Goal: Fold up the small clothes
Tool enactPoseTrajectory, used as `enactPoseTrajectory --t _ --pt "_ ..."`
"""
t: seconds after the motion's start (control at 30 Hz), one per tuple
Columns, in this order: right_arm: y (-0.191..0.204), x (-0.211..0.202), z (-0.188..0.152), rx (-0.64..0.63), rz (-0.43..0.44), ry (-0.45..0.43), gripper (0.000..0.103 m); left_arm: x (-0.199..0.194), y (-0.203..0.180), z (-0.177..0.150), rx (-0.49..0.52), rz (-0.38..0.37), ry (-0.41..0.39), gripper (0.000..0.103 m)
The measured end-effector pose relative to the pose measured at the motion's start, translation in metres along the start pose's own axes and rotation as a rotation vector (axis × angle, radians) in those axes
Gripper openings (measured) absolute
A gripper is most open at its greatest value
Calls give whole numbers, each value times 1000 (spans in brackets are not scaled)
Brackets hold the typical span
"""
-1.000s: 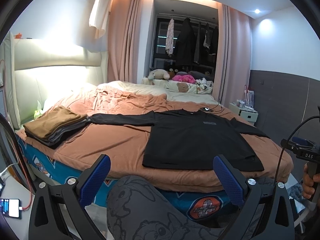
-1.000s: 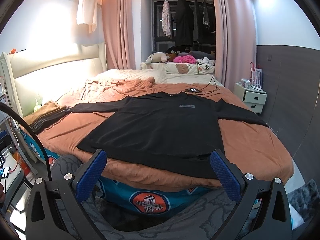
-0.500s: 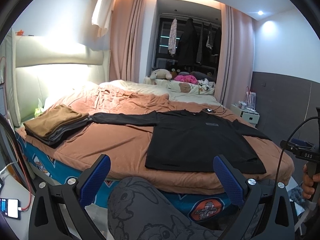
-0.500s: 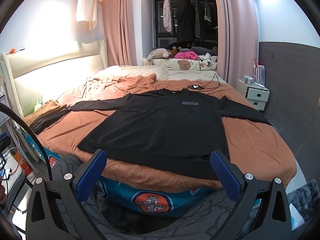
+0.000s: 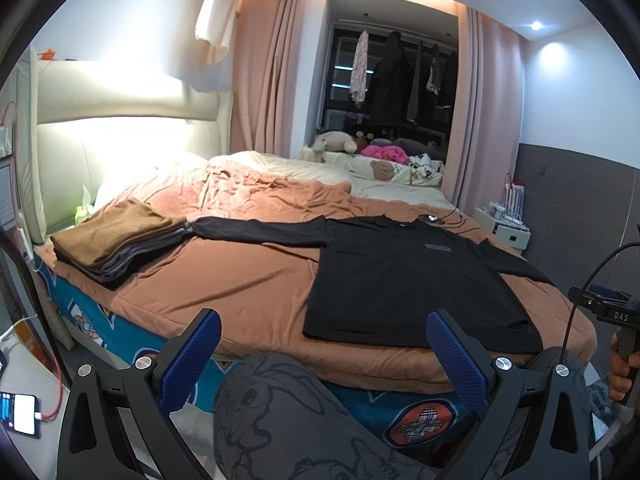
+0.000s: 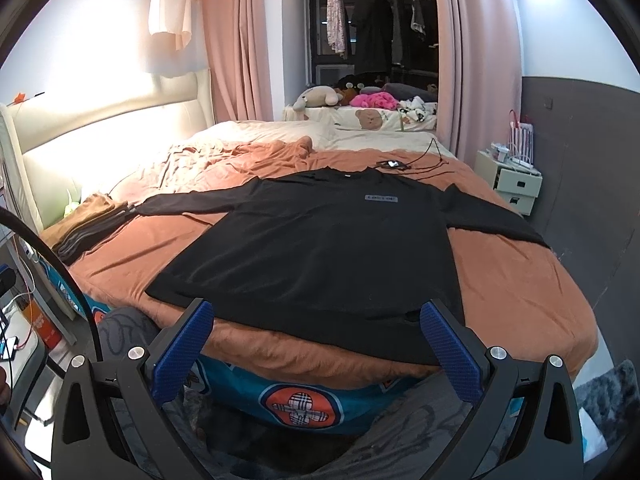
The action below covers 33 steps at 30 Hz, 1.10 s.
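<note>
Black shirt [image 6: 320, 248] spread flat near the bed's [image 6: 520, 300] foot edge, both grippers spread wide and empty.

The shirt lies face up, hem at the foot edge, collar toward the far side, its body's long axis running foot edge to far side. The sleeves stretch sideways: one reaches the folded pile [image 5: 116, 240] at the left corner by the headboard, the other the right edge. A small grey chest label [image 6: 381, 198] carries writing too small to read. The left gripper [image 5: 320, 354] hangs off the foot edge over a knee in cartoon-print trousers [image 5: 288, 420], its jaws far apart. The right gripper [image 6: 316, 344] does likewise before the hem; in the left view its body reads "DAS" [image 5: 621, 317].
</note>
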State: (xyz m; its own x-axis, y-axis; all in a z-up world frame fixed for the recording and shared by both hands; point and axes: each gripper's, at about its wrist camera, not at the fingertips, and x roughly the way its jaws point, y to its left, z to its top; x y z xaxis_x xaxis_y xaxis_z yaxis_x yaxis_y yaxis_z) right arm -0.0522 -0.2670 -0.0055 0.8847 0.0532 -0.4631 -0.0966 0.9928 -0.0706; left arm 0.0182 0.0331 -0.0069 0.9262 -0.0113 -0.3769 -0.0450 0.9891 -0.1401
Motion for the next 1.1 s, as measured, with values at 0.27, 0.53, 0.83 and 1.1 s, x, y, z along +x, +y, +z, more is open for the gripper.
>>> enactPoseTrajectory --t 0.27,0.53,0.83,1.1 --pt "-4 16 13 14 22 4 103 14 3 25 34 29 0 103" --pt "2 54 27 10 10 60 103 57 19 41 32 12 35 103" --pt "13 104 61 17 -18 132 103 117 53 48 -2 37 128 103" --pt "29 152 90 16 -24 189 103 158 82 57 -39 63 188 103"
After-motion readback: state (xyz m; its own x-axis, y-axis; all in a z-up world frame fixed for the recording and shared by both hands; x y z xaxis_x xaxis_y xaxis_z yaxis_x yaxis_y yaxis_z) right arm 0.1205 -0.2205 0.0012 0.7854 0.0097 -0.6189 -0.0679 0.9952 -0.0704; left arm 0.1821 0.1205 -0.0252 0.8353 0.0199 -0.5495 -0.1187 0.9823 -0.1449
